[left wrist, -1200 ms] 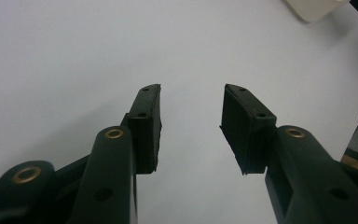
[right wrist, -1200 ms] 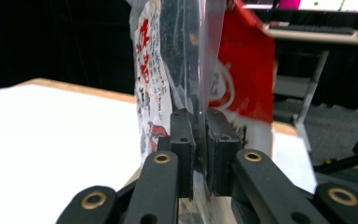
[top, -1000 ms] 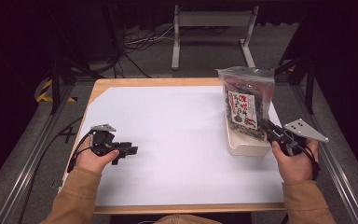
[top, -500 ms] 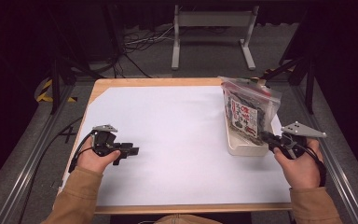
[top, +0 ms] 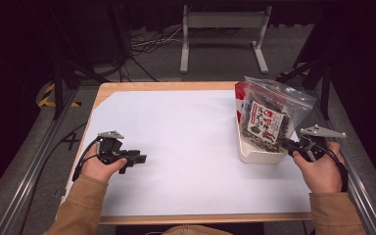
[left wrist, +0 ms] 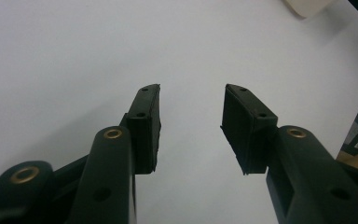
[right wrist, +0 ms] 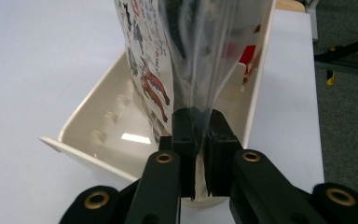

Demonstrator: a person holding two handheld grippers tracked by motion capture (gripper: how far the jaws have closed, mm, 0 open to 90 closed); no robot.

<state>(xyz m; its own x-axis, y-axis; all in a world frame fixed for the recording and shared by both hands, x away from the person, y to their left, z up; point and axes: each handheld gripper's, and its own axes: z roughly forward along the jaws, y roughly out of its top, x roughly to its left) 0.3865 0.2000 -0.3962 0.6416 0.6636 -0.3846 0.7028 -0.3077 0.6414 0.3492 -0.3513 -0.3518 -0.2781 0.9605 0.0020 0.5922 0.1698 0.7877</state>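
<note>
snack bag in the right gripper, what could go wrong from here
The right gripper pinches only a bottom edge of the snack bag, so the slick clear film could slip free. The bag stands tilted in the cream tray; pulling it may drag or tip the tray. The left gripper rests open far off, not steadying anything.

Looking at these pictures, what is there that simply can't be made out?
- Printing on the snack bag: too small in the high view, cut off by the top edge in the right gripper view.
- Tray floor under the bag: hidden by the bag and the right gripper.
- Left gripper jaw gap: too small in the high view.
</note>
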